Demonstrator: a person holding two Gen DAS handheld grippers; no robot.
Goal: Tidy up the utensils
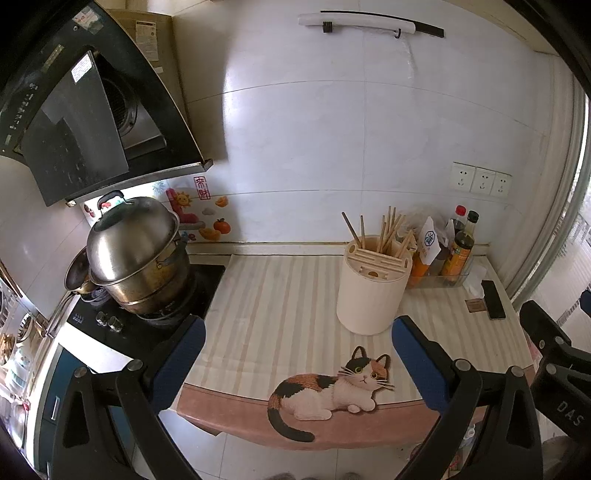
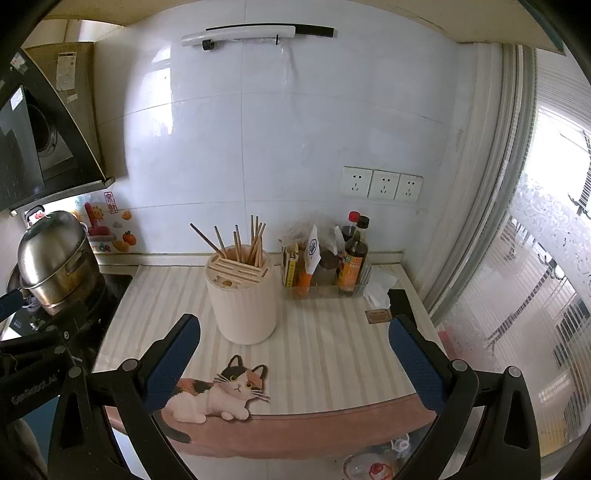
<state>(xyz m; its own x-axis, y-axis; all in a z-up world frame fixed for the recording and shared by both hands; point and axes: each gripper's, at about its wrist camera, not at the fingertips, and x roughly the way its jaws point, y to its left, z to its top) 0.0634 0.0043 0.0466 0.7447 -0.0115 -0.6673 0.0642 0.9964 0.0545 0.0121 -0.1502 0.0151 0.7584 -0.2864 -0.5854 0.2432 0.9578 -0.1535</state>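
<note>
Ahead of both pairs of jaws, on the striped bench, stands a cream cylindrical utensil holder with wooden chopsticks fanned upright from its rear opening, the slotted top in front of them showing nothing in it. From the left gripper, whose jaws are spread wide and hold nothing, the holder sits just beyond the right jaw's tip; from the right gripper, equally wide and empty, it sits between the jaws, nearer the left one. A cat picture lies at the bench's near edge, between the jaws in both views. Beyond the holder, toward the wall, a clear tray carries sauce bottles and packets. Only the left wrist view shows the whole stove side: a stacked steel steamer pot on the black hob beyond the left jaw, a pan's rim behind it, the hob's knobs, and the range hood above. It also shows a black phone-like slab lying beyond the right jaw, which the right jaw largely covers in the other view, and part of the right gripper's black body at the far right edge. Only the right wrist view shows the frosted window beyond its right jaw, white tissue beside the tray, items on the floor under the bench edge, and the left gripper's body low on the left. Three wall sockets and a white wall rail appear in both.
</note>
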